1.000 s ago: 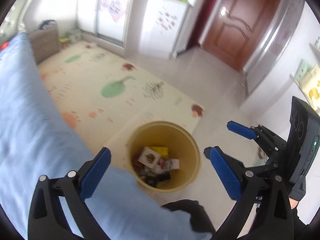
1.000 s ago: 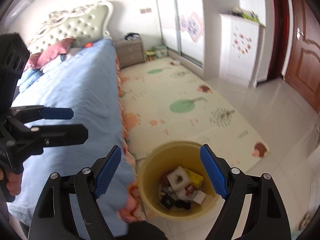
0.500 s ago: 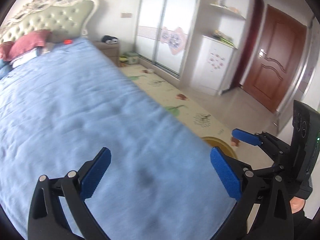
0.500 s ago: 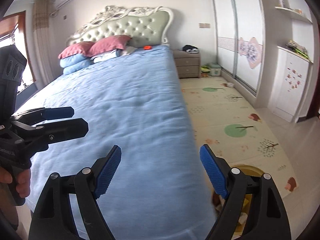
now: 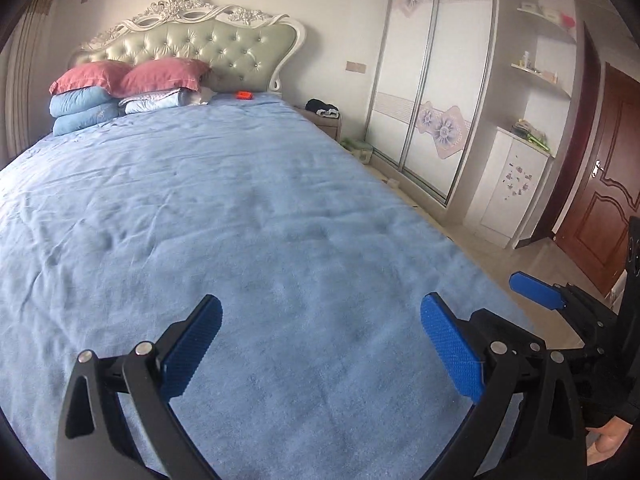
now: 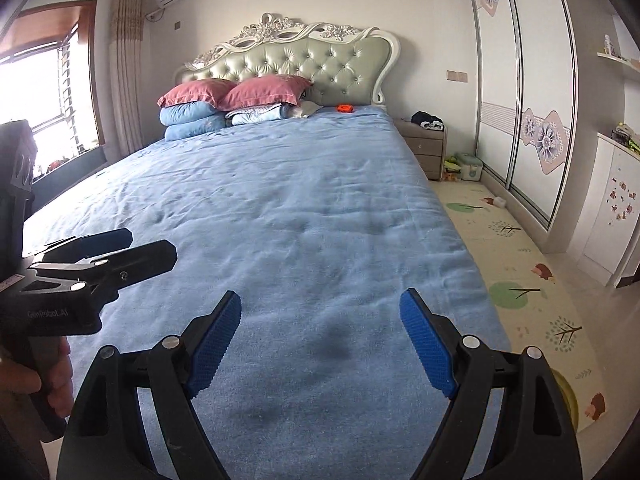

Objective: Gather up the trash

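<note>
A small orange item lies at the far end of the blue bed, near the headboard; it also shows in the right wrist view. My left gripper is open and empty, held above the near end of the bed. My right gripper is open and empty, also above the near end of the bed. Only a sliver of the yellow bin's rim shows, low on the right beside the bed. The right gripper also shows in the left wrist view, and the left gripper in the right wrist view.
Pink and blue pillows are stacked by the padded headboard. A nightstand with dark clothes stands right of the bed. A patterned play mat covers the floor before the sliding wardrobe. A brown door is at right.
Both grippers have swung up and away from the yellow bin of trash toward the bed. The bin has dropped almost out of view. Both stay open and empty.
</note>
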The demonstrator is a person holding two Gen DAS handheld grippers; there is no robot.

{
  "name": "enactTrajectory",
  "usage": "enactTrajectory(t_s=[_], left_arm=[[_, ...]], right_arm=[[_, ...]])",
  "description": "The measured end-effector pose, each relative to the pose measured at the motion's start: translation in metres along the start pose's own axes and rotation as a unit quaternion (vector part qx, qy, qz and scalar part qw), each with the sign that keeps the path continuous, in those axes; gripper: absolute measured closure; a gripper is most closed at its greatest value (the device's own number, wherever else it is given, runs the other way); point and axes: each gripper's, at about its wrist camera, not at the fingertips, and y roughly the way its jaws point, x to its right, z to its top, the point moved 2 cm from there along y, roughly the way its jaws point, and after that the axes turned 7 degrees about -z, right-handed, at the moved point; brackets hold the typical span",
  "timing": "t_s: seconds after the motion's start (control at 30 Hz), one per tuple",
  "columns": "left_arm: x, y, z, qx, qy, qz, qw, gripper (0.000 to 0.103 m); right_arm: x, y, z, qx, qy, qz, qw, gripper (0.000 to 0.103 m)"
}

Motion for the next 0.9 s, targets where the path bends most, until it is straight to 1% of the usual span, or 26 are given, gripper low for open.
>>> enactTrajectory(t_s=[0.2,0.37,0.53,0.57,0.6,0.67,0.7,0.77,0.9], left_arm=[[-0.012,-0.01,-0.002,0.015,-0.014,0.006,0.9998,0.004],[-0.017,-0.018,0.002,0.031,-0.017,0.025,0.9991,0.004],[-0.019,-0.024,0.006,0.045,-0.018,0.035,0.9982,0.004],[-0.019,-0.025,0.007,0.046,-0.016,0.039,0.9981,0.004],[-0.019,-0.026,0.008,0.047,-0.017,0.038,0.998,0.004],[-0.019,-0.026,0.008,0.045,-0.019,0.031,0.9983,0.004],[-0.019,-0.026,0.008,0.043,-0.021,0.033,0.9983,0.004],[-0.02,-0.026,0.008,0.041,-0.023,0.045,0.9979,0.004],[-0.023,-0.029,0.007,0.051,-0.014,0.087,0.9948,0.004]], right_arm=[[-0.001,0.004,0.007,0.004,-0.001,-0.006,1.0,0.024],[-0.003,0.006,0.01,0.009,-0.003,-0.001,1.0,0.023],[-0.005,0.01,0.012,0.011,-0.001,0.003,1.0,0.022],[-0.006,0.01,0.013,0.012,0.0,0.005,1.0,0.022],[-0.007,0.01,0.013,0.013,0.001,0.005,1.0,0.019],[-0.008,0.01,0.015,0.019,0.001,0.001,1.0,0.015],[-0.009,0.011,0.015,0.019,-0.002,-0.001,1.0,0.015],[-0.012,0.011,0.017,0.021,-0.005,-0.002,1.0,0.013],[-0.016,0.01,0.019,0.027,-0.008,-0.001,1.0,0.008]])
